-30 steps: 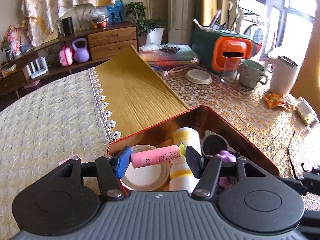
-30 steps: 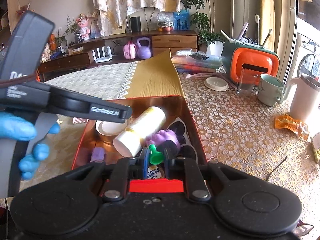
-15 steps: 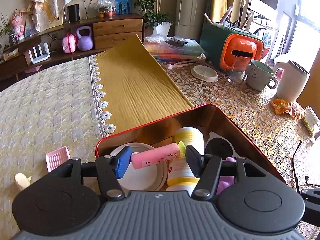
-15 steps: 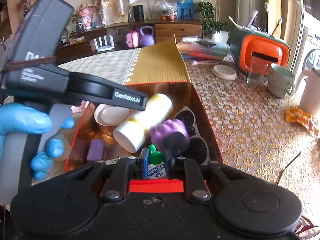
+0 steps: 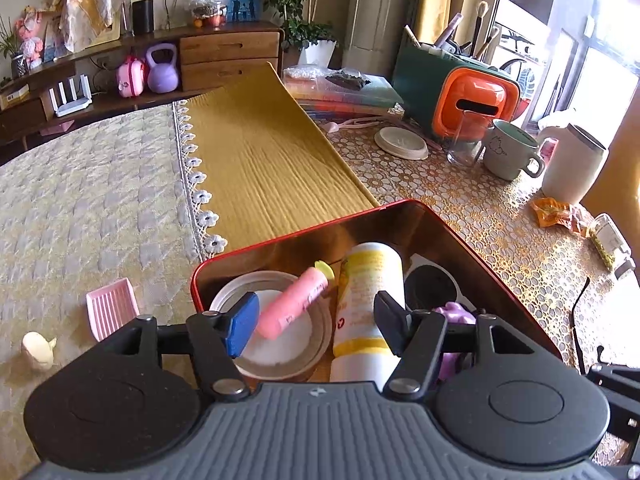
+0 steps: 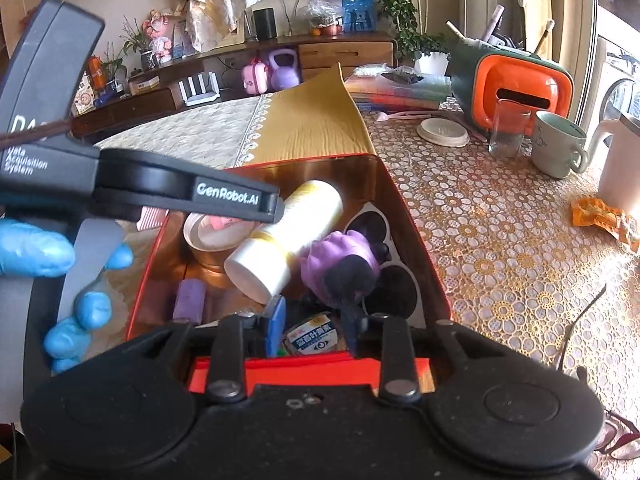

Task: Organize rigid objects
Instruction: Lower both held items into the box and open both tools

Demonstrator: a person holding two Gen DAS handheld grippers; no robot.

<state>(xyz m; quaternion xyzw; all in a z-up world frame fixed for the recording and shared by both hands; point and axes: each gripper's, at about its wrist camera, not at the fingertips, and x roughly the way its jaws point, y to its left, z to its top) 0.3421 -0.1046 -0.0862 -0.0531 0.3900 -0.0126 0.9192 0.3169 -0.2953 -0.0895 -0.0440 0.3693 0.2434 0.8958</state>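
In the right wrist view the left gripper's body (image 6: 140,184) crosses the red tin (image 6: 420,248), hiding most of the shallow white bowl (image 6: 208,236) and the pink tube (image 6: 222,222) lying in it. The small packet (image 6: 314,340) at the tin's near wall has print too small to read. At the lower right edge, red-framed glasses (image 6: 618,436) are cut off.

Left gripper (image 5: 316,320) hung open over the red tin (image 5: 400,205).
A pink tube (image 5: 294,304) lay just ahead between its spread fingers, tilted across a white lid (image 5: 276,350); a yellow-banded bottle (image 5: 366,308) lay beside it, nearer the black finger.
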